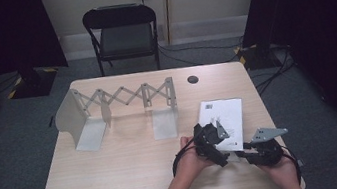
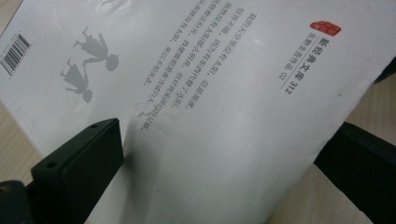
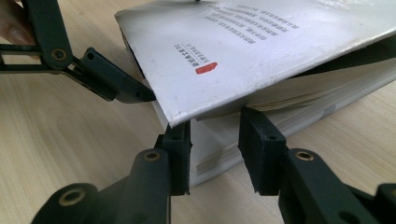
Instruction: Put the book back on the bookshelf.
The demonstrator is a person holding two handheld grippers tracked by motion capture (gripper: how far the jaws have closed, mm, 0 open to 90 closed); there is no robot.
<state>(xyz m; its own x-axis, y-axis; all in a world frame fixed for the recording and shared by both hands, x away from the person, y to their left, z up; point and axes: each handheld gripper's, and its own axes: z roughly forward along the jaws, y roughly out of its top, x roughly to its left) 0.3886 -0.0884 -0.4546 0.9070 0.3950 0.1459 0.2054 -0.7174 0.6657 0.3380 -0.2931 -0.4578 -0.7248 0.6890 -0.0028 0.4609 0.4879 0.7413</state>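
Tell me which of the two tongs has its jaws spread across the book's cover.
The left tongs: its jaws stand wide apart, either side of the white book. The right tongs sits at the book's near corner, jaws closer together.

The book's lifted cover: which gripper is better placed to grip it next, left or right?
Probably right. The right gripper has open jaws either side of the book's raised cover corner; the left gripper straddles the wide cover, one jaw under its edge.

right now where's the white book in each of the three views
High view: the book lies on the table's right side, just beyond both grippers.
Left gripper view: its cover spans most of the picture.
Right gripper view: upper middle and right, cover lifted off the pages.
Shared landmark: the red mark on the cover.
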